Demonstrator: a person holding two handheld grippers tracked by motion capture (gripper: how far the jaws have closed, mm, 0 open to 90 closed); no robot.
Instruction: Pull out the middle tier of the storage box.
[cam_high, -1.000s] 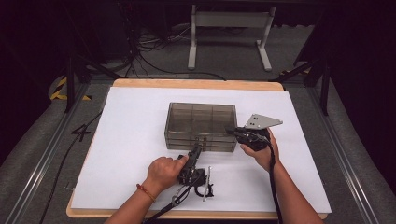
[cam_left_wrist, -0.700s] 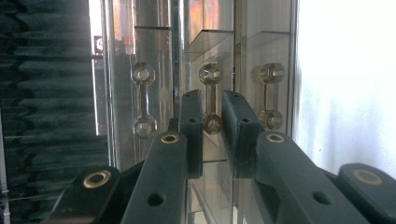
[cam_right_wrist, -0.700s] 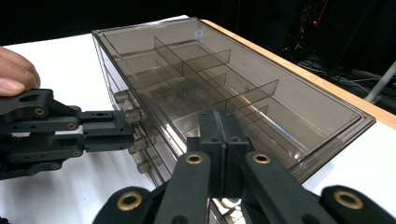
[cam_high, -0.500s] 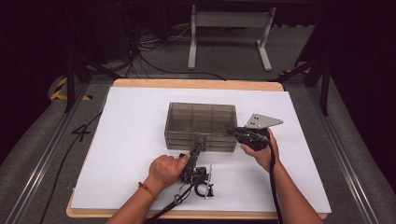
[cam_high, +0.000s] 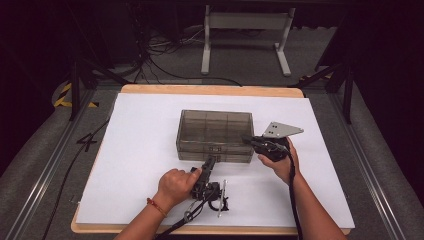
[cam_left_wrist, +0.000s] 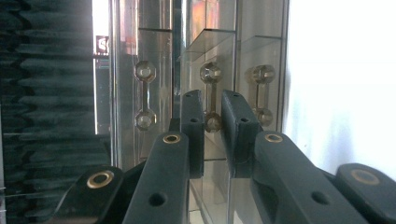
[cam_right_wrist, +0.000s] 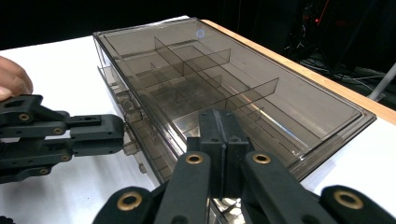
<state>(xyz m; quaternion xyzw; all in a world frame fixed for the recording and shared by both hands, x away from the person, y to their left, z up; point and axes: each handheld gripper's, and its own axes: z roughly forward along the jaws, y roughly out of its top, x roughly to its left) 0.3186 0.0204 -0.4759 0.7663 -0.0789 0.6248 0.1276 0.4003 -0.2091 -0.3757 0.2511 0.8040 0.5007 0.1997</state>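
A smoky clear compartment box (cam_high: 215, 132) lies with its lid down on the white sheet (cam_high: 140, 150). My left gripper (cam_high: 209, 162) is at the box's front wall. In the left gripper view its jaws (cam_left_wrist: 212, 100) have just been closing and now pinch the middle latch (cam_left_wrist: 211, 74) of the box between their pads. From the right gripper view, this left gripper (cam_right_wrist: 122, 135) touches the front wall. My right gripper (cam_high: 246, 138) is shut with nothing in it, its tips (cam_right_wrist: 219, 114) resting on the lid near the box's right front corner.
The sheet covers a wooden table (cam_high: 210, 90). A grey three-cornered plate (cam_high: 282, 130) sits on the right gripper. Cables trail from both grippers toward the front edge. A white desk frame (cam_high: 245, 45) and floor cables lie beyond the table.
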